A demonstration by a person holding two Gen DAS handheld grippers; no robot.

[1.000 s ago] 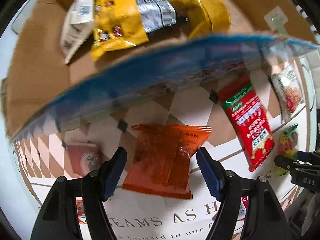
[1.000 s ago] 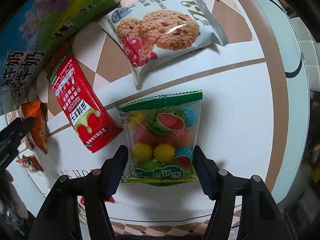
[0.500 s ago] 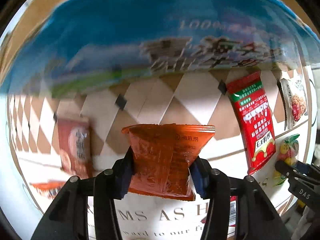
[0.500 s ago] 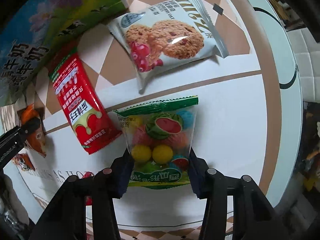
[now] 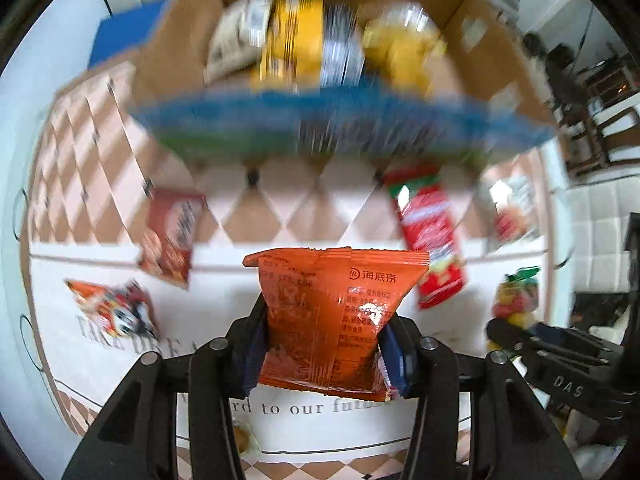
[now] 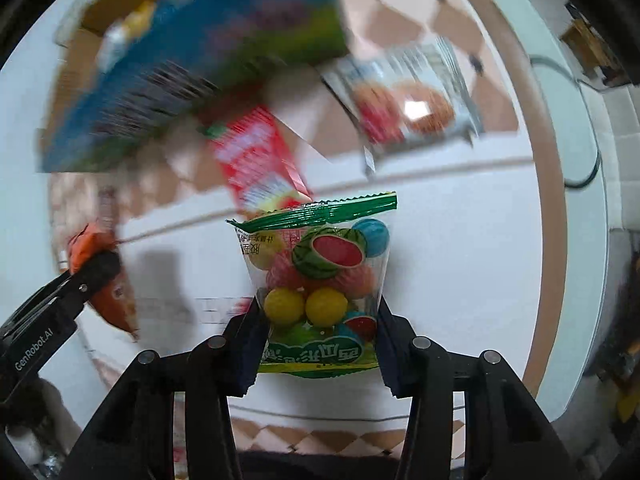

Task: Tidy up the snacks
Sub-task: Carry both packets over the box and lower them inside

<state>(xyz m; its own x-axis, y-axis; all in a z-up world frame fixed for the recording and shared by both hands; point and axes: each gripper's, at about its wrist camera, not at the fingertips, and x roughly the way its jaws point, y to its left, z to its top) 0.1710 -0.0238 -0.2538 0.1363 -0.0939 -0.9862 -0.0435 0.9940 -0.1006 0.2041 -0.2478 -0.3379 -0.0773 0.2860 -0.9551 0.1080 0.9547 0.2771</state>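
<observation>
My left gripper is shut on an orange snack packet, which hangs lifted above the table and creases between the blue pads. My right gripper is shut on a clear candy packet with a green top seal and coloured balls, also off the table. At the back stands a cardboard box with a blue printed front wall and yellow and silver snack bags inside. The background is blurred in both views.
On the patterned tabletop lie a long red packet, a brown-red packet, an orange-and-white packet and a pale cookie packet. The table's rounded edge runs along the right.
Both grippers closed from open onto their packets and then rose with them. The table and box now look farther away, and the left view has swung so the box's inside shows again.
</observation>
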